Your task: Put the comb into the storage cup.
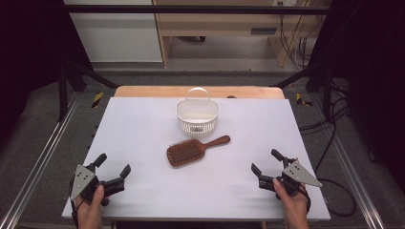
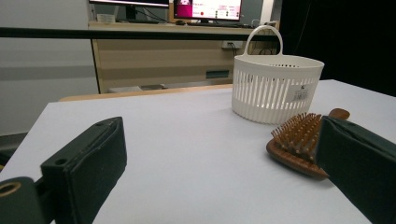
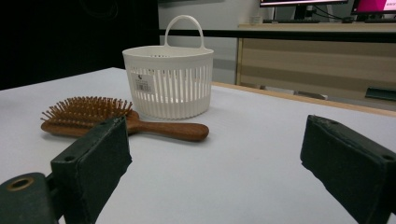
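A white worktop (image 1: 143, 143) carries two things: one wooden hairbrush (image 1: 193, 150) and one white slatted basket (image 1: 197, 116). Two hand-held tools rest at the near edge, one in each of the person's two hands.

The left tool (image 1: 113, 166) sits at the near left corner, its two black jaws spread wide with nothing between them. The right tool (image 1: 266, 161) sits at the near right corner, its two jaws likewise spread and holding nothing. Each tool carries one grey three-cornered plate on top.

The hairbrush lies flat between the two tools and a little farther out than either, bristles up. Seen from the left tool, it lies ahead and to the right, its bristled head (image 2: 299, 135) nearest that tool and partly hidden behind the right-hand jaw. Seen from the right tool, the hairbrush (image 3: 93, 119) lies ahead and to the left, with its one handle (image 3: 170, 129) reaching toward the middle of that view. It touches neither tool.

The basket stands upright just beyond the hairbrush, farther from both tools, with one loop handle (image 1: 197, 91) at its far rim and one small label (image 3: 144, 84) on its side.
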`<state>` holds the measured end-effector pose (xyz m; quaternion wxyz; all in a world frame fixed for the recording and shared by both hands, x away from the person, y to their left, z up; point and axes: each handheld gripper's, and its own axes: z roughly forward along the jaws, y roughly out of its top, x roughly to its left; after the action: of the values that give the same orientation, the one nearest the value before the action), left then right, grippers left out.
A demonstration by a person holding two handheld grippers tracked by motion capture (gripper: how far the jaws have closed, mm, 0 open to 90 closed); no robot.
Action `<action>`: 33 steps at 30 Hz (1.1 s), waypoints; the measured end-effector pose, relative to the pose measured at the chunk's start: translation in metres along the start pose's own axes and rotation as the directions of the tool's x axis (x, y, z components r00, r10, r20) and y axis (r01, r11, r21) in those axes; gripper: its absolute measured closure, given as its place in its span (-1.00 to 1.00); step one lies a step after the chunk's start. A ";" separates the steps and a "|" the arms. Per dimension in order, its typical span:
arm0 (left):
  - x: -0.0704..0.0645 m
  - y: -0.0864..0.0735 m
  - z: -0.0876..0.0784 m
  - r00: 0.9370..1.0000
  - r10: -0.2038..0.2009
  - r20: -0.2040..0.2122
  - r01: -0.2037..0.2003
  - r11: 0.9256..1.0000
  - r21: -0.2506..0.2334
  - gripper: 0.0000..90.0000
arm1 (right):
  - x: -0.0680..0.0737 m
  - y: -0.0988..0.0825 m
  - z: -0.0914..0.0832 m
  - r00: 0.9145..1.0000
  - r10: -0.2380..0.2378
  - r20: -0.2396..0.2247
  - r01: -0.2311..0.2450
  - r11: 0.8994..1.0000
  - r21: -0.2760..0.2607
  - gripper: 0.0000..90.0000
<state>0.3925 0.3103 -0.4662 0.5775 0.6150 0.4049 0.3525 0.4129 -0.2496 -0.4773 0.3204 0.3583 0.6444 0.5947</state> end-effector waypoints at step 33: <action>0.000 0.001 0.002 0.999 -0.002 -0.041 0.002 1.000 0.003 -0.96 | 0.011 0.007 0.016 0.994 0.029 0.104 -0.046 0.986 0.163 -0.72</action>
<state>0.3942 0.3100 -0.4652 0.5686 0.6080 0.4178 0.3640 0.4212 -0.2312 -0.4720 0.3105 0.4255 0.6675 0.5264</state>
